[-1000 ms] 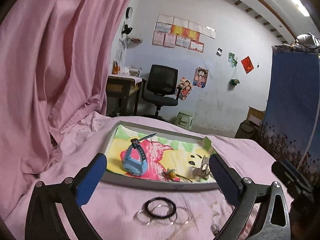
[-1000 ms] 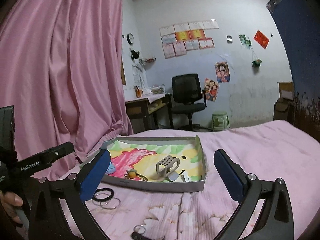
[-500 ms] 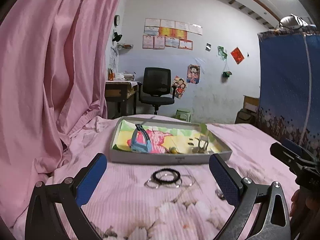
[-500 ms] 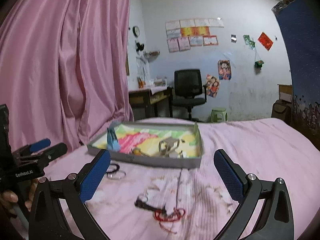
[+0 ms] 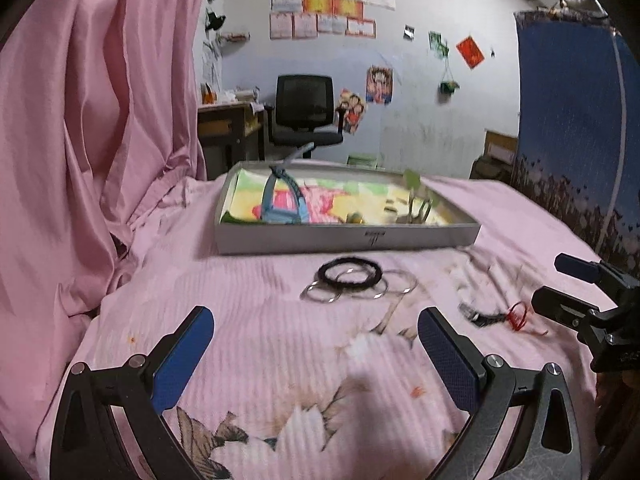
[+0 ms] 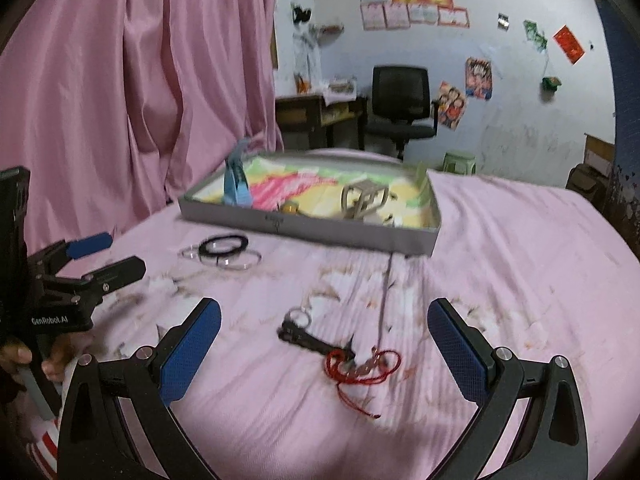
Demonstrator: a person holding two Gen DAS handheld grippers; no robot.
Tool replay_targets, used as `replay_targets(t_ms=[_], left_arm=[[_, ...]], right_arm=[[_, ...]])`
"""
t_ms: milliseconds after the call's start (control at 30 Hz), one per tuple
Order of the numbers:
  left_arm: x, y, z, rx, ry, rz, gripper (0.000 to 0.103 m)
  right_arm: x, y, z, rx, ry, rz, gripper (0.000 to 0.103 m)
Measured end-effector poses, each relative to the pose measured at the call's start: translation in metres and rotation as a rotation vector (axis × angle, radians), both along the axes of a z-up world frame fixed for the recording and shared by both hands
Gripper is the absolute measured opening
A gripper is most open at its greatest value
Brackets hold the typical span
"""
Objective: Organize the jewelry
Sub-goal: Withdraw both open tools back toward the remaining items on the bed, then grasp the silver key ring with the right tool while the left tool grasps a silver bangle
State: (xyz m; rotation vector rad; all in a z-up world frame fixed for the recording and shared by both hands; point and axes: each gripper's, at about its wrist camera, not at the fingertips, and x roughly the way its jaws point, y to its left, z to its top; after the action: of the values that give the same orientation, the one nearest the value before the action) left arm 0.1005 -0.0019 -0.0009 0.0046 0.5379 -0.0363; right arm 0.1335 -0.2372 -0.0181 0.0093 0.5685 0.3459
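Note:
A shallow grey tray [image 5: 348, 236] [image 6: 308, 226] with a colourful lining lies on the pink bed. Inside it are a blue watch [image 5: 282, 204] [image 6: 236, 184], a beige hair claw [image 6: 362, 200] [image 5: 418, 206] and a small yellow piece [image 5: 354, 218]. In front of the tray lie a black hair tie [image 5: 351, 273] [image 6: 223, 245] over thin silver bangles [image 5: 320, 294] [image 6: 236, 262]. A black bracelet piece [image 6: 304, 336] [image 5: 482, 316] and a red cord [image 6: 362, 366] [image 5: 518, 316] lie nearer. My left gripper [image 5: 316, 344] is open and empty, short of the bangles. My right gripper [image 6: 324, 340] is open around the red cord area, above it.
A pink curtain [image 5: 92, 120] hangs at the left. A blue patterned panel [image 5: 576, 120] stands at the right. Beyond the bed are a desk [image 5: 228, 120], a black office chair [image 5: 306, 112] and a green stool [image 6: 460, 160]. A hand [image 6: 16, 360] holds the left gripper's handle.
Both grippers have drawn back from the tray and tilted down; the bangles, the black piece and the red cord now sit nearer in view. Nothing was picked up.

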Motion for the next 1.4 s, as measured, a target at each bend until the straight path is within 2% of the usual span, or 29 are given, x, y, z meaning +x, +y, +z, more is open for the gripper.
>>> replay_targets(t_ms=[133,367,400,467,500,567,633,800,933,1033,1200,1267,1400], left_arm=[[0.005,-0.001,-0.006,0.019,0.04,-0.008,0.103],[0.022,0.006,-0.012,-0.019,0.11,-0.024,0.103],[0.025,0.008,-0.011,-0.018,0.116,-0.027,0.103],[0.031,0.011,-0.011,-0.012,0.12,-0.032,0.103],[0.033,0.012,-0.011,-0.013,0.123,-0.036,0.102],[0.04,0.016,-0.01,-0.025,0.13,-0.044,0.098],[0.047,0.02,-0.011,-0.043,0.147,-0.054,0.088],[0.067,0.024,-0.013,-0.097,0.189,-0.083,0.073],[0.083,0.019,-0.015,-0.1,0.229,-0.12,0.061],[0.092,0.014,-0.021,-0.081,0.274,-0.14,0.06],[0.092,0.014,-0.025,-0.083,0.271,-0.153,0.06],[0.092,0.015,-0.025,-0.094,0.269,-0.158,0.058],[0.091,0.014,-0.025,-0.101,0.265,-0.18,0.047]], right_arm=[[0.006,0.004,-0.008,-0.006,0.059,0.001,0.102],[0.018,0.01,-0.018,0.011,0.114,0.04,0.1],[0.019,0.013,-0.018,0.006,0.116,0.05,0.098],[0.023,0.018,-0.018,-0.002,0.119,0.064,0.086],[0.025,0.021,-0.019,-0.008,0.125,0.074,0.083],[0.031,0.026,-0.02,-0.016,0.134,0.087,0.077],[0.037,0.03,-0.02,-0.022,0.142,0.094,0.075],[0.05,0.033,-0.022,-0.006,0.159,0.092,0.064],[0.054,0.034,-0.027,-0.004,0.183,0.095,0.053],[0.056,0.037,-0.032,-0.022,0.215,0.091,0.048],[0.057,0.04,-0.037,-0.039,0.253,0.078,0.048],[0.058,0.04,-0.037,-0.035,0.257,0.079,0.043],[0.056,0.04,-0.037,-0.021,0.265,0.098,0.035]])
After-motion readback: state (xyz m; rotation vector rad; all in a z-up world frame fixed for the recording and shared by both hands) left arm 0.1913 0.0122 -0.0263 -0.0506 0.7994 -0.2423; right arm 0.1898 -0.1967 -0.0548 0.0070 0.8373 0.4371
